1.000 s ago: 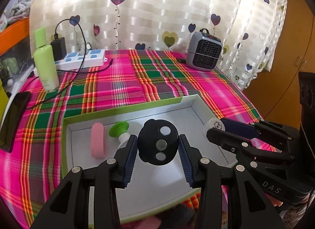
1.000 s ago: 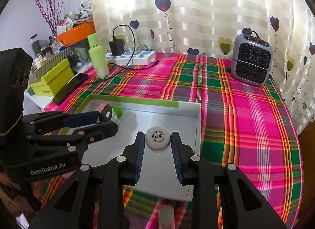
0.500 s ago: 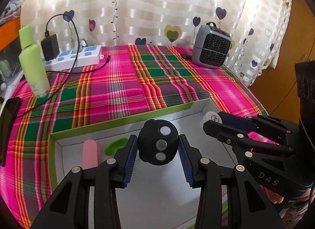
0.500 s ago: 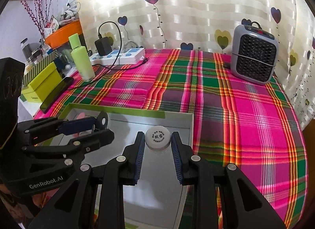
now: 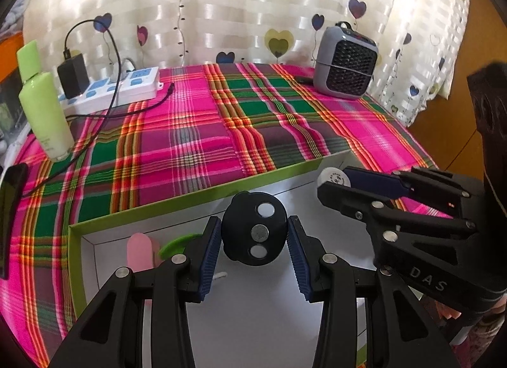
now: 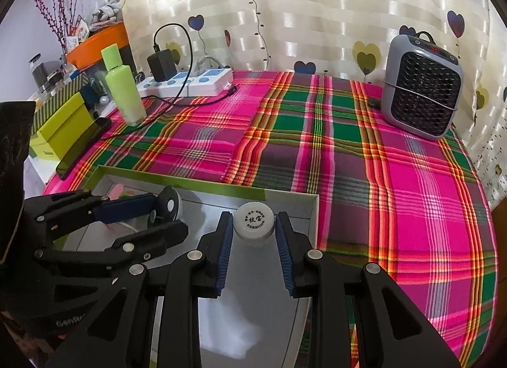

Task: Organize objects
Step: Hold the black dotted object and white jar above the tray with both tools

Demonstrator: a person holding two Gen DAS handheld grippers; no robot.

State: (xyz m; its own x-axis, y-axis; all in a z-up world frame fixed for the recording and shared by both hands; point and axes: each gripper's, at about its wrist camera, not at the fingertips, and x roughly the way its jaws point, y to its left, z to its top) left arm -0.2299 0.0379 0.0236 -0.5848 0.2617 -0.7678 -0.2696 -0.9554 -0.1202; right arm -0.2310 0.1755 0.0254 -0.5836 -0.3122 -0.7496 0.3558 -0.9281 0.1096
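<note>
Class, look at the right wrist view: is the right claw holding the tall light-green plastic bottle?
No: the right claw grips a small white round-capped jar, while the tall light-green plastic bottle stands far off.

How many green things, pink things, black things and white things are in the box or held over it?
Green: 1, a green piece
Pink: 1, a pink tube
Black: 1, a black disc
White: 1, a white cap
Total: 4

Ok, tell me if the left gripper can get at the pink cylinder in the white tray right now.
Probably not yet. The left gripper is shut on a black oval disc, so its jaws are full. The pink cylinder lies in the white tray just left of it, beside a green-capped piece; nothing else blocks it.
</note>
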